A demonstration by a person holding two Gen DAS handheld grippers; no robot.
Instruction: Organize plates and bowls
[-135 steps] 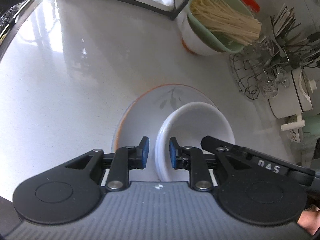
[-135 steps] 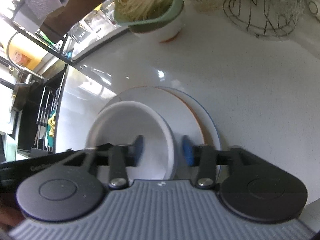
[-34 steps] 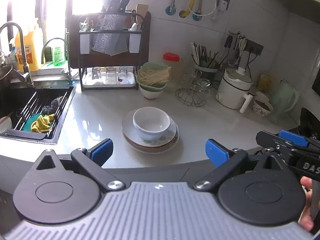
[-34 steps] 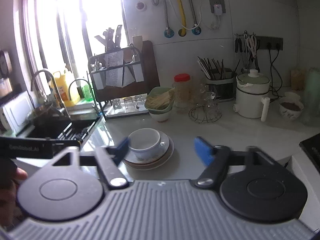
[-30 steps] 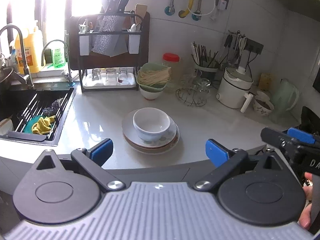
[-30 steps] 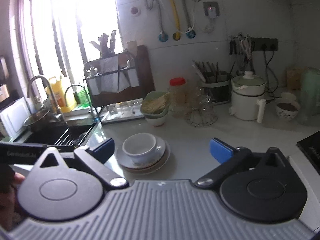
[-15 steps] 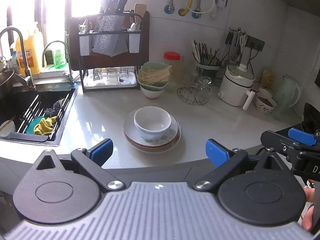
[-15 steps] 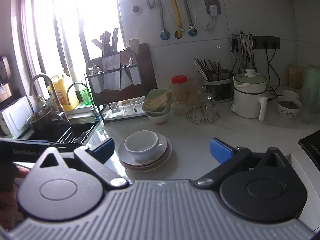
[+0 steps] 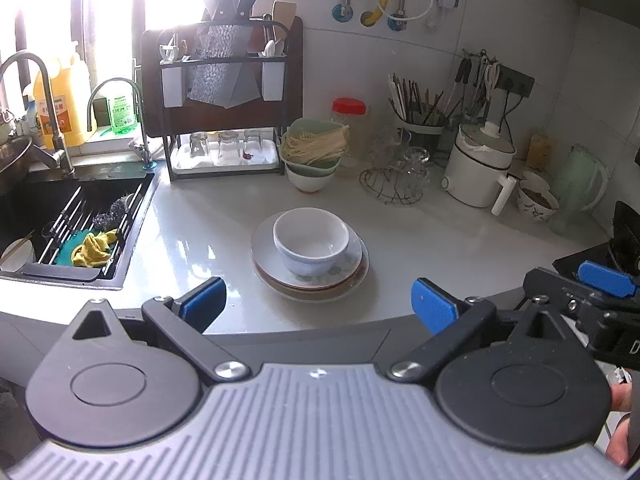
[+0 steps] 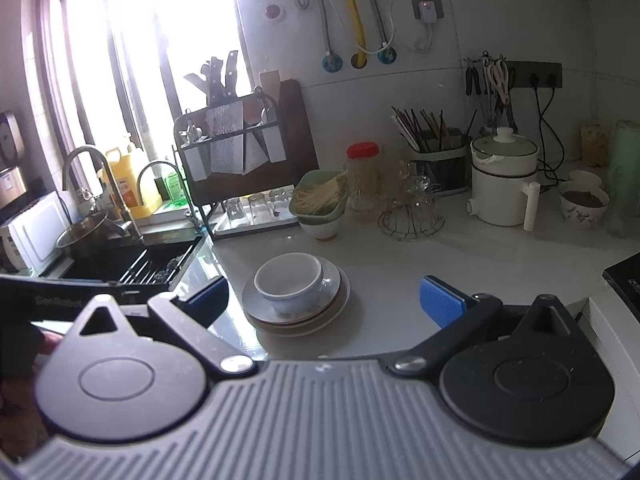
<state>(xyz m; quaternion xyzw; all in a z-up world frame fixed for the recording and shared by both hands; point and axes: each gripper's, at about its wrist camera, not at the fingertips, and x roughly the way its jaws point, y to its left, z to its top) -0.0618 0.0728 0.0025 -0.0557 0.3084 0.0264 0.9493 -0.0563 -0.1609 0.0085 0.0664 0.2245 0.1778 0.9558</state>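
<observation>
A white bowl [image 9: 310,240] sits upright on a stack of plates [image 9: 352,276] in the middle of the white counter; both also show in the right wrist view, the bowl [image 10: 288,280] on the plates [image 10: 336,304]. My left gripper [image 9: 318,306] is open and empty, held back off the counter's front edge. My right gripper [image 10: 324,298] is open and empty, also back from the counter. The right gripper's blue pad shows at the far right of the left wrist view [image 9: 606,274].
A sink [image 9: 68,224] with a yellow cloth lies at left. At the back stand a knife and glass rack [image 9: 224,104], a green bowl of noodles [image 9: 314,152], a wire basket of glasses [image 9: 396,184], a white pot [image 9: 478,172] and a small bowl [image 9: 536,200].
Both grippers let go of the bowl, opened wide and pulled far back from the counter. Over the last second the views shifted only slightly.
</observation>
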